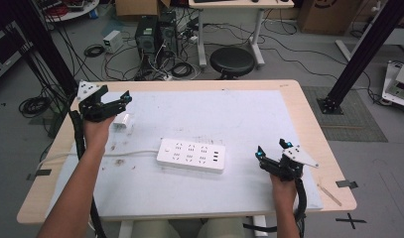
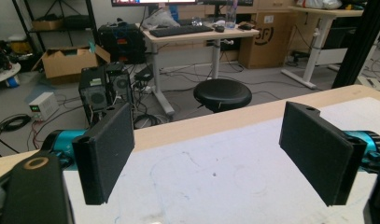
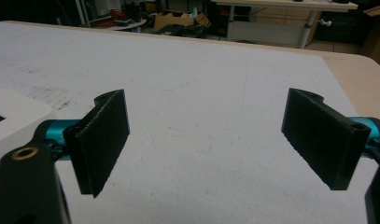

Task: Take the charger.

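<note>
A white power strip (image 1: 191, 154) lies flat in the middle of the white mat (image 1: 229, 114), its white cord (image 1: 132, 152) running off to the left; its corner (image 3: 12, 122) shows at the left of the right gripper view. A small white plug adapter (image 1: 123, 122) sits on the mat at the left. My left gripper (image 1: 116, 100) hovers open just above and left of the adapter, jaws wide apart with nothing between them (image 2: 211, 156). My right gripper (image 1: 272, 149) rests open near the mat's right front, right of the strip, jaws empty (image 3: 206, 142).
The wooden table (image 1: 308, 119) borders the mat. Beyond the far edge stand a black stool (image 1: 232, 61), computer towers (image 1: 155, 34) and tangled cables on the floor. Black frame posts (image 1: 361, 54) rise at both sides. A strip of tape (image 1: 347, 184) marks the right front corner.
</note>
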Action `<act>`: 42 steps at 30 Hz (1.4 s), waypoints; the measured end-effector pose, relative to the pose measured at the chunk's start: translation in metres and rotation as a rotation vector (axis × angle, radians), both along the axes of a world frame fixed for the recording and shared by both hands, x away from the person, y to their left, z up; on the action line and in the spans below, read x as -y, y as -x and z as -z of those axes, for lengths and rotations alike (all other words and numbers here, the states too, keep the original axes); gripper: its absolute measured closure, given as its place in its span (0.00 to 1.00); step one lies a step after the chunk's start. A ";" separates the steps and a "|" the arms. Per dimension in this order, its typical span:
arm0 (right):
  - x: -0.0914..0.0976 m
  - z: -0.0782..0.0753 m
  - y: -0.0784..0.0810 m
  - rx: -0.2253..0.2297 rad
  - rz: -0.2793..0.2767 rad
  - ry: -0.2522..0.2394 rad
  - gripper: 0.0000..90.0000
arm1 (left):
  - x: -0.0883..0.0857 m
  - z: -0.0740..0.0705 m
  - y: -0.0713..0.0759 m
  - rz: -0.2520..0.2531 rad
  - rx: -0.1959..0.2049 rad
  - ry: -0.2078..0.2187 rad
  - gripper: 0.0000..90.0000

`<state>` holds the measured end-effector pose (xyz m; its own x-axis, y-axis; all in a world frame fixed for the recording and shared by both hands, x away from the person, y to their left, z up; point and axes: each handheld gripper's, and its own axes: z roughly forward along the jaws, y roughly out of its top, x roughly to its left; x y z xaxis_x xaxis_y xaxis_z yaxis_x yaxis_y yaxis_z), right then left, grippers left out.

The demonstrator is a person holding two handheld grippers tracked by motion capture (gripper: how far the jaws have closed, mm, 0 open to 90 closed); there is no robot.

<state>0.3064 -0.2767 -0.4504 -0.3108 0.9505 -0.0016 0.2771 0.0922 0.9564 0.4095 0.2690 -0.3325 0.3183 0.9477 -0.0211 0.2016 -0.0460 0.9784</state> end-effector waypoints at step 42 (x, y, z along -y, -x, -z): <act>-0.002 -0.001 -0.002 -0.022 0.003 0.021 0.17 | -0.029 0.099 -0.055 -0.153 -0.454 -0.082 0.20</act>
<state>0.3087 -0.2750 -0.4499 -0.3085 0.9511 -0.0145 0.2986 0.1113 0.9479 0.4642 0.2981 -0.4319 0.1512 0.9873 -0.0489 0.6176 -0.0557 0.7845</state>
